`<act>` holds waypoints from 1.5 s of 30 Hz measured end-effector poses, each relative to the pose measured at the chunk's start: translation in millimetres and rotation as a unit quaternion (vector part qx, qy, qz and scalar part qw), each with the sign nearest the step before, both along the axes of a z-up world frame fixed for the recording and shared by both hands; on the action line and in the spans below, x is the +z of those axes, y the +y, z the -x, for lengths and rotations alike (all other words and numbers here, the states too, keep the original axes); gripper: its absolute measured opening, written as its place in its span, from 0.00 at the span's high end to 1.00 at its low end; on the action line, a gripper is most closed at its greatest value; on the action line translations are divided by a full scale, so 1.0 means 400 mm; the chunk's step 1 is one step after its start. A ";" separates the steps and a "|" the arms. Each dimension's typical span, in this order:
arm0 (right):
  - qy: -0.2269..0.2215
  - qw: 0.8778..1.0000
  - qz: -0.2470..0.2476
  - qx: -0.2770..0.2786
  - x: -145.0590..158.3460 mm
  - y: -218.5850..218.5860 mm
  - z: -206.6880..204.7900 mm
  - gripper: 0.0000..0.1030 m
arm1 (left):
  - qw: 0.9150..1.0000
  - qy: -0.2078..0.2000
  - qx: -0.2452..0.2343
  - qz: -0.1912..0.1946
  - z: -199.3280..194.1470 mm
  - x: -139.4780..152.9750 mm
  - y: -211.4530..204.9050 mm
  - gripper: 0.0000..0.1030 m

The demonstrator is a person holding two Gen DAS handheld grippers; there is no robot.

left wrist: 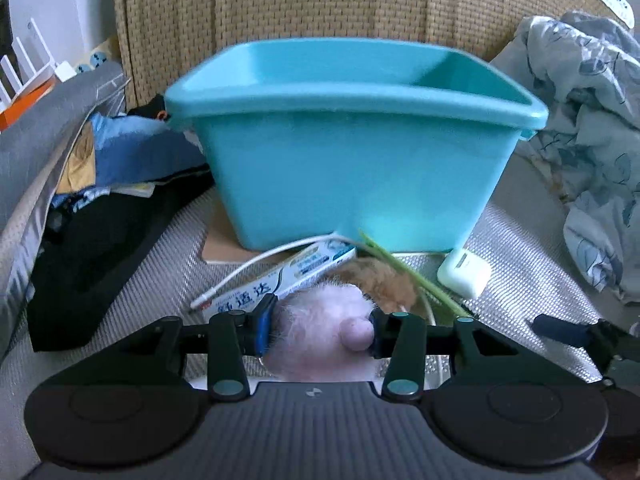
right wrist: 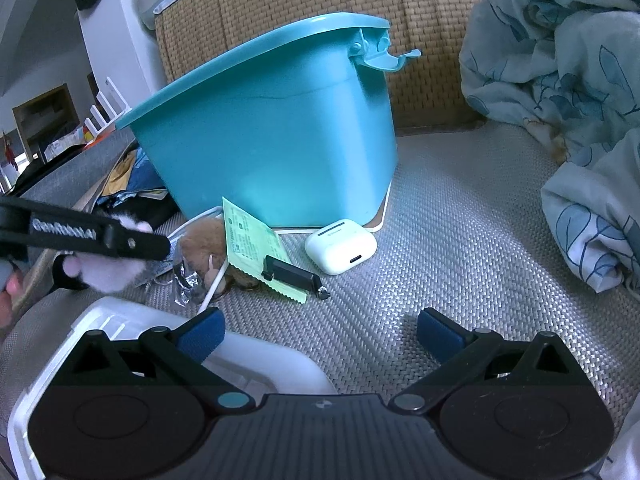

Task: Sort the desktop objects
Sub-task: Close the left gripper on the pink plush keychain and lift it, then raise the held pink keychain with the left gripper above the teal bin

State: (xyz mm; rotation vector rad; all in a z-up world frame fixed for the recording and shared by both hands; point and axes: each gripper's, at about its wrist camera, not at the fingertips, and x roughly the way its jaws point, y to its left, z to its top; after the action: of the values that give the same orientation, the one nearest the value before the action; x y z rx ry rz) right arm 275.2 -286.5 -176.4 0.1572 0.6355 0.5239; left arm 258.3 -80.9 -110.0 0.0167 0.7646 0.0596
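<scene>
My left gripper (left wrist: pixel 320 334) is shut on a fluffy pink plush toy (left wrist: pixel 320 332), held above the mat in front of the teal bin (left wrist: pixel 352 152). The toy also shows in the right wrist view (right wrist: pixel 110 270), held by the left gripper (right wrist: pixel 80 236). My right gripper (right wrist: pixel 320 334) is open and empty over the woven mat. On the mat lie a toothpaste box (left wrist: pixel 280 280), a white cable (left wrist: pixel 248 268), a brown plush (right wrist: pixel 204 244), a green packet (right wrist: pixel 252 248), a black stick (right wrist: pixel 294 276) and a white earbud case (right wrist: pixel 340 246).
A white container (right wrist: pixel 120 328) lies under my right gripper's left finger. A crumpled blue-patterned blanket (right wrist: pixel 580 120) fills the right side. Dark clothes and books (left wrist: pixel 104 208) pile at the left. A woven headboard (left wrist: pixel 320 8) stands behind the bin (right wrist: pixel 272 140).
</scene>
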 end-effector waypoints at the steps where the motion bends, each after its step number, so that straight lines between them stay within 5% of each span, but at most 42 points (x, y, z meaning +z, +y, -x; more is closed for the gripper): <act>1: 0.001 1.000 -0.001 0.000 0.000 0.000 0.000 0.00 | 1.000 -0.002 -0.002 0.001 0.002 0.008 -0.001 0.54; 15: 0.002 1.000 -0.004 0.000 -0.003 -0.002 -0.001 0.00 | 0.998 -0.042 -0.037 -0.012 0.029 0.131 -0.038 0.55; 23: 0.003 1.000 -0.005 -0.001 0.001 0.001 -0.003 0.00 | 0.999 0.028 -0.023 -0.012 0.002 0.024 -0.027 0.53; 29: 0.002 1.000 -0.005 0.000 0.000 -0.003 -0.001 0.00 | 0.999 0.029 -0.042 -0.019 0.004 -0.003 -0.050 0.53; 35: 0.001 1.000 -0.003 -0.001 0.001 0.001 0.007 0.00 | 0.998 0.008 -0.055 -0.001 0.011 0.020 -0.064 0.47; 45: 0.000 1.000 0.000 -0.001 0.000 0.000 0.002 0.00 | 0.996 0.058 -0.031 0.065 -0.030 -0.065 -0.052 0.52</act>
State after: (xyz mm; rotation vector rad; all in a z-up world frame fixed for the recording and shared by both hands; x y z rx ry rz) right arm 274.2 -286.5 -176.5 0.1580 0.6357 0.5213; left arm 270.5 -101.6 -136.1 -0.0809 0.8814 -0.0508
